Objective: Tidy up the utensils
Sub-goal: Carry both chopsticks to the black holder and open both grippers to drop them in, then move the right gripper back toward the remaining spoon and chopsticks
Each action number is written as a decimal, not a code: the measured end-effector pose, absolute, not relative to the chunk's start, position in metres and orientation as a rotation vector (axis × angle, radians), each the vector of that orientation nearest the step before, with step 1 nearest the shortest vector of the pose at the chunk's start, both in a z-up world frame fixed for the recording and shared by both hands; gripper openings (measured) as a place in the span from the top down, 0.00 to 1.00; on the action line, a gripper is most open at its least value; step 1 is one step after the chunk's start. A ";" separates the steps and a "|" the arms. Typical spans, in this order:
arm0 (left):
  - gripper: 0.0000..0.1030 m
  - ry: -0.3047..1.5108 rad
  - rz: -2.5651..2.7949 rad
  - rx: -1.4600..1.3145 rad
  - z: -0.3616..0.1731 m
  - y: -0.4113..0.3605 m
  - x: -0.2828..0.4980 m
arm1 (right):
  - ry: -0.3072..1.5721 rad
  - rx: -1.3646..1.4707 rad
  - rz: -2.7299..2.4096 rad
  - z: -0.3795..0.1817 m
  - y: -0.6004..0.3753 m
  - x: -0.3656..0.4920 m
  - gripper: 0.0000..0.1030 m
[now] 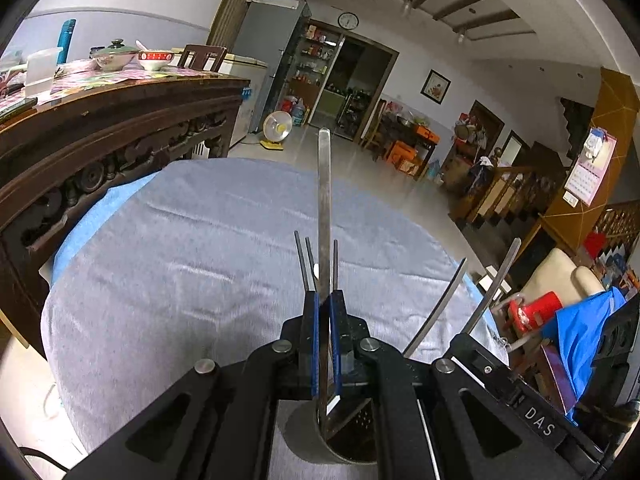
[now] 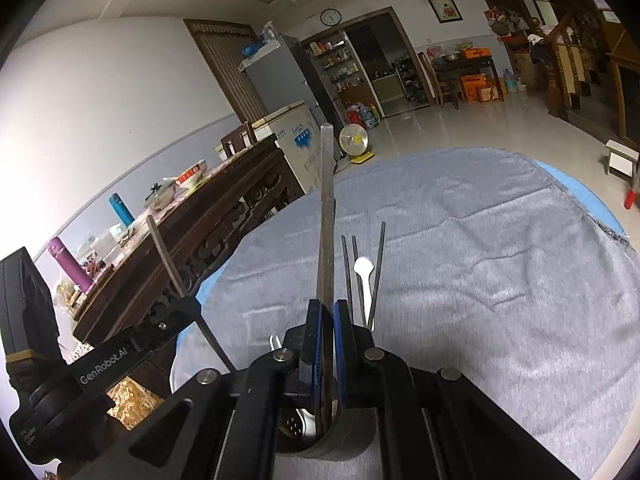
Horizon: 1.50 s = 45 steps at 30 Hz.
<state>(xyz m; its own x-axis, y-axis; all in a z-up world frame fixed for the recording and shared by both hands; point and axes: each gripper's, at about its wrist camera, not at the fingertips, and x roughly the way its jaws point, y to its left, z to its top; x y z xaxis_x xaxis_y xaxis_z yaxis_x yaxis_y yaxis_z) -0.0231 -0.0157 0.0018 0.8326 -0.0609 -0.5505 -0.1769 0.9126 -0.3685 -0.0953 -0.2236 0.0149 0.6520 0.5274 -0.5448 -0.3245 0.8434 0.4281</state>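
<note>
Both my tongs are clenched on flat metal utensil handles: left tongs (image 1: 324, 300) hold one handle (image 1: 324, 200), right tongs (image 2: 328, 308) another (image 2: 327, 208), ends inside the metal holder cup (image 2: 344, 440), probably mid-drop. Desk has a grey cloth (image 1: 180, 260); cluttered living room behind.

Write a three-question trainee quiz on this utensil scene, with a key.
1. True or false: the left gripper is shut on a flat metal utensil handle.
2. What covers the table: A) grey cloth B) newspaper C) bare wood?
3. Fill in: the right gripper lowers its utensil into a round metal ____.

Key: 1 true; 2 A; 3 holder. The lower ends of both utensils are hidden, so their types cannot be told.
</note>
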 end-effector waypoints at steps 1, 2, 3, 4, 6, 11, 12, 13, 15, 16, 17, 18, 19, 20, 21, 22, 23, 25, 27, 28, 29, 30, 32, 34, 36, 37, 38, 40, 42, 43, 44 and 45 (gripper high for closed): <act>0.95 0.592 0.061 -0.421 0.001 -0.016 -0.024 | 0.714 0.305 0.493 0.014 -0.223 -0.096 0.93; 0.95 0.595 0.058 -0.418 -0.001 -0.017 -0.025 | 0.718 0.302 0.495 0.013 -0.222 -0.097 0.93; 0.95 0.599 0.056 -0.416 -0.001 -0.019 -0.026 | 0.721 0.300 0.496 0.012 -0.221 -0.098 0.93; 0.95 0.601 0.054 -0.416 -0.002 -0.019 -0.027 | 0.726 0.298 0.496 0.010 -0.221 -0.099 0.93; 0.95 0.603 0.050 -0.415 -0.002 -0.022 -0.030 | 0.733 0.298 0.497 0.008 -0.220 -0.100 0.93; 0.95 0.614 0.037 -0.410 -0.002 -0.025 -0.033 | 0.740 0.291 0.500 0.007 -0.220 -0.102 0.93; 0.95 0.616 0.036 -0.409 -0.002 -0.024 -0.034 | 0.742 0.289 0.502 0.007 -0.220 -0.103 0.93; 0.95 0.619 0.033 -0.408 -0.003 -0.025 -0.034 | 0.743 0.288 0.503 0.007 -0.219 -0.102 0.93; 0.95 0.624 0.028 -0.406 -0.004 -0.025 -0.035 | 0.746 0.285 0.503 0.006 -0.218 -0.103 0.93; 0.95 0.626 0.028 -0.403 -0.004 -0.025 -0.036 | 0.751 0.282 0.504 0.005 -0.218 -0.104 0.93; 0.95 0.630 0.027 -0.404 -0.004 -0.025 -0.037 | 0.754 0.281 0.505 0.004 -0.218 -0.103 0.93; 0.95 0.635 0.026 -0.405 -0.005 -0.026 -0.038 | 0.757 0.281 0.506 0.003 -0.218 -0.104 0.93; 0.95 0.641 0.023 -0.405 -0.006 -0.025 -0.039 | 0.759 0.280 0.507 0.002 -0.217 -0.104 0.92; 0.95 0.644 0.022 -0.407 -0.006 -0.025 -0.039 | 0.761 0.281 0.508 0.002 -0.217 -0.104 0.90; 0.95 0.646 0.022 -0.408 -0.007 -0.025 -0.040 | 0.761 0.280 0.508 0.002 -0.217 -0.105 0.90; 0.95 0.647 0.022 -0.408 -0.007 -0.024 -0.041 | 0.762 0.278 0.511 0.002 -0.216 -0.105 0.90; 0.95 0.647 0.021 -0.407 -0.007 -0.025 -0.042 | 0.763 0.276 0.513 0.002 -0.216 -0.105 0.90; 0.95 0.649 0.018 -0.403 -0.007 -0.025 -0.043 | 0.763 0.272 0.516 0.003 -0.215 -0.106 0.90; 0.95 0.656 0.015 -0.406 -0.007 -0.025 -0.044 | 0.768 0.273 0.517 0.003 -0.215 -0.106 0.90; 0.94 0.658 0.012 -0.409 -0.006 -0.024 -0.045 | 0.770 0.275 0.517 0.003 -0.215 -0.105 0.90; 0.94 0.660 0.013 -0.414 -0.006 -0.023 -0.046 | 0.771 0.276 0.517 0.003 -0.216 -0.106 0.90; 0.93 0.659 0.012 -0.418 -0.004 -0.022 -0.047 | 0.772 0.279 0.515 0.004 -0.218 -0.106 0.90; 0.79 0.656 0.014 -0.424 -0.001 -0.020 -0.050 | 0.771 0.288 0.517 0.005 -0.220 -0.107 0.87; 0.48 0.634 0.025 -0.440 0.004 -0.015 -0.056 | 0.765 0.302 0.516 0.008 -0.224 -0.109 0.75; 0.45 0.606 0.033 -0.450 0.011 -0.011 -0.063 | 0.750 0.316 0.513 0.012 -0.230 -0.111 0.64; 0.45 0.593 0.032 -0.455 0.015 -0.008 -0.066 | 0.744 0.322 0.508 0.013 -0.233 -0.112 0.56; 0.45 0.584 0.036 -0.458 0.018 -0.006 -0.068 | 0.736 0.336 0.502 0.015 -0.238 -0.112 0.49; 0.44 0.556 0.055 -0.471 0.024 0.003 -0.074 | 0.727 0.363 0.493 0.017 -0.248 -0.112 0.47; 0.42 0.525 0.093 -0.500 0.029 0.015 -0.079 | 0.726 0.392 0.477 0.018 -0.260 -0.110 0.47; 0.42 0.509 0.122 -0.521 0.030 0.023 -0.082 | 0.725 0.404 0.468 0.018 -0.265 -0.110 0.47; 0.41 0.486 0.171 -0.554 0.031 0.035 -0.086 | 0.719 0.418 0.461 0.017 -0.273 -0.109 0.47; 0.38 0.470 0.211 -0.580 0.031 0.045 -0.089 | 0.722 0.432 0.434 0.013 -0.282 -0.107 0.46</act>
<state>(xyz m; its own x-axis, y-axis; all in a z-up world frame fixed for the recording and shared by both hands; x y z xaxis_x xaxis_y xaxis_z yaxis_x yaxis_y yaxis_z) -0.0893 0.0446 0.0308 0.8737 0.0604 -0.4826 -0.3198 0.8189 -0.4766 -0.1068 -0.2819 0.0134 0.6711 0.5165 -0.5319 -0.2272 0.8262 0.5156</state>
